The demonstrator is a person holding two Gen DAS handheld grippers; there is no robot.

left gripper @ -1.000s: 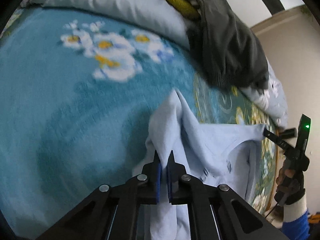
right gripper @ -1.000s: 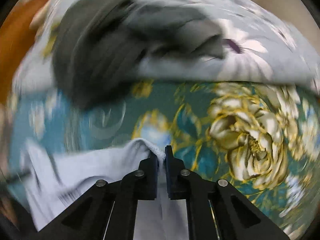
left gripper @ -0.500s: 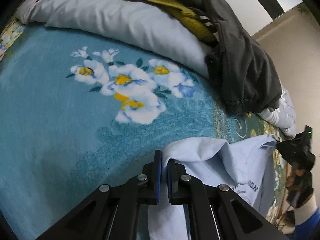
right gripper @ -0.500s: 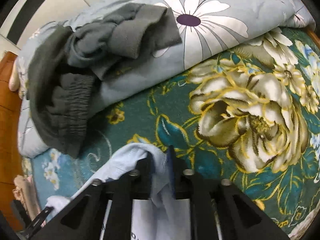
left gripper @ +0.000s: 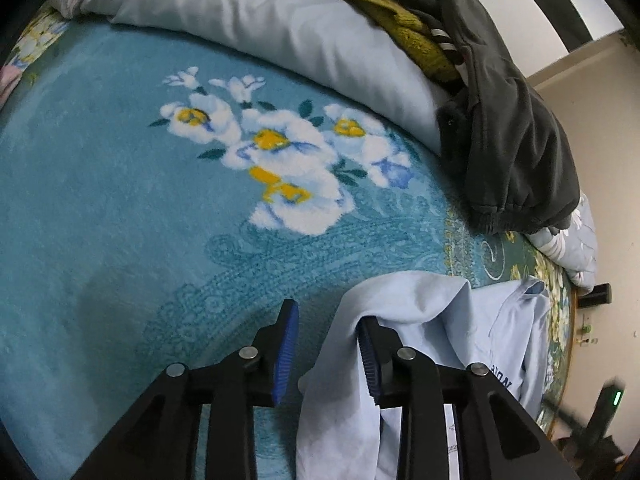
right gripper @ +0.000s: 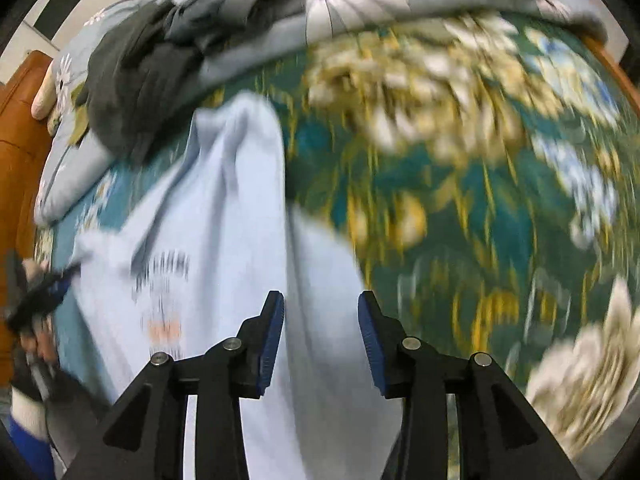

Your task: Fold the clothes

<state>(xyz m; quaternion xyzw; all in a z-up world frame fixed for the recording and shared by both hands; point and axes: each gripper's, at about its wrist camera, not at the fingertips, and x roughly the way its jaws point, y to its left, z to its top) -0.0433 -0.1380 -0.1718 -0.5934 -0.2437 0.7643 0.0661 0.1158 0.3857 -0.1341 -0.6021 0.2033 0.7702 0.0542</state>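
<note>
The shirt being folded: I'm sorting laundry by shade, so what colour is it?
Pale blue shirt with dark lettering, clearest in the left wrist view.

— Teal blanket (left gripper: 100, 200) with white, yellow-centred flowers mid-frame; pale blue shirt (left gripper: 432, 320) with dark lettering, lower right.

— Charcoal garment (left gripper: 516, 152) and mustard knit (left gripper: 404, 20) upper right, over grey duvet (left gripper: 280, 36). Blue pads (left gripper: 289, 344) on black fingers.

You are working over a bed (left gripper: 100, 208) spread with a teal floral blanket (left gripper: 120, 160), a grey quilt (left gripper: 260, 24) bunched along its far edge. Behind it you see a beige wall (left gripper: 600, 128) with a dark stripe (left gripper: 560, 0) higher up. An orange-brown headboard (right gripper: 20, 128) stands at one end.
</note>
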